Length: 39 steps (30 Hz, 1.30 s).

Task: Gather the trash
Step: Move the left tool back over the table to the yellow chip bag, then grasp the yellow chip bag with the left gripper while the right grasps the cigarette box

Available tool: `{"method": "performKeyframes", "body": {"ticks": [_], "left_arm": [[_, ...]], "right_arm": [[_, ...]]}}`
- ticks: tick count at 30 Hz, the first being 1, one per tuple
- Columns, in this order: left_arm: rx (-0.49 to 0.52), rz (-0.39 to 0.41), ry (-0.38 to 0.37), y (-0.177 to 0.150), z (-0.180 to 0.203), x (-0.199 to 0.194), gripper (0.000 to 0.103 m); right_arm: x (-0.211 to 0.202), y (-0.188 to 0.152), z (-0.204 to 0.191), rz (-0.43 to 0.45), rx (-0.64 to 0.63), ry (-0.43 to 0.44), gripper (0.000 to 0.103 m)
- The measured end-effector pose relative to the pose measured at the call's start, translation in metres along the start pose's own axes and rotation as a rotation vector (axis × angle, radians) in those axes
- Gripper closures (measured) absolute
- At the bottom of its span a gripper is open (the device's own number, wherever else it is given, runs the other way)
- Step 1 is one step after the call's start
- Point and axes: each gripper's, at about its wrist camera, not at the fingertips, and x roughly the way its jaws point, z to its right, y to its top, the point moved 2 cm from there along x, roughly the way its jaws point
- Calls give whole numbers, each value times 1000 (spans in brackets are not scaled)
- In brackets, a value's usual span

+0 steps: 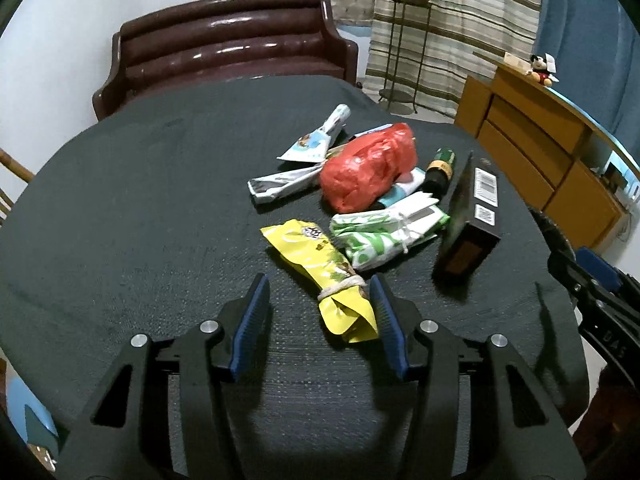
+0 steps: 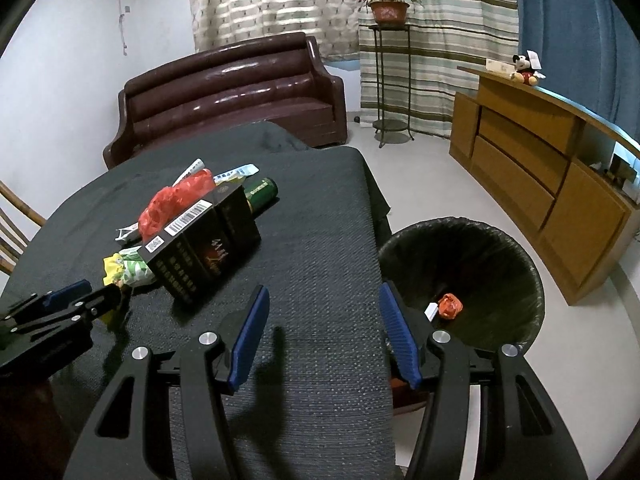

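Note:
A pile of trash lies on the dark table (image 1: 140, 200): a yellow snack packet (image 1: 324, 272) tied with string, a green-and-white wrapper (image 1: 384, 232), a red plastic bag (image 1: 368, 168), a black box (image 1: 472, 216), a green bottle (image 1: 440, 168) and silver-blue wrappers (image 1: 316, 140). My left gripper (image 1: 320, 320) is open, with the yellow packet's near end between its fingers. My right gripper (image 2: 324, 332) is open and empty over the table's right edge, next to a black-lined trash bin (image 2: 480, 248) that holds a small red scrap (image 2: 450, 306).
A brown leather sofa (image 2: 228, 100) stands behind the table. A wooden cabinet (image 2: 540, 168) is at the right with a plush toy on top. A plant stand (image 2: 390, 80) stands by the curtains. A wooden chair (image 2: 16, 232) is at the left.

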Motion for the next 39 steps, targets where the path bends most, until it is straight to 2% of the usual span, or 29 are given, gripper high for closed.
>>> {"method": "performKeyframes", "body": {"ticks": [10, 11, 13, 14, 20, 21, 22, 23, 28, 31, 39], "left_arm": [[-11, -24, -25, 0, -9, 9, 54], [-10, -24, -26, 0, -8, 9, 55], [-10, -30, -36, 0, -10, 11, 68], [-10, -33, -39, 0, -10, 12, 70], [-2, -25, -64, -2, -12, 11, 72], [-2, -23, -68, -2, -13, 10, 73], [-2, -21, -78, -2, -14, 9, 79], [-4, -20, -99, -2, -15, 7, 80], [5, -5, -109, -2, -21, -2, 82], [11, 16, -88, 0, -28, -8, 85], [-21, 48, -53, 8, -59, -14, 85]], "right_arm": [[4, -1, -7, -12, -3, 6, 46], [5, -1, -8, -13, -5, 5, 46], [6, -1, -9, -16, -7, 4, 46], [6, -2, -9, -17, -6, 4, 46], [8, 0, -10, -22, -2, 1, 46], [7, 1, -11, -22, -1, 1, 46], [7, 2, -12, -20, 1, 1, 46], [6, 3, -14, -17, 2, 4, 46], [-2, 13, -25, 12, 4, 11, 46], [-8, 19, -32, 33, 14, 30, 42], [-1, 27, -64, 37, -26, 60, 40]]}}
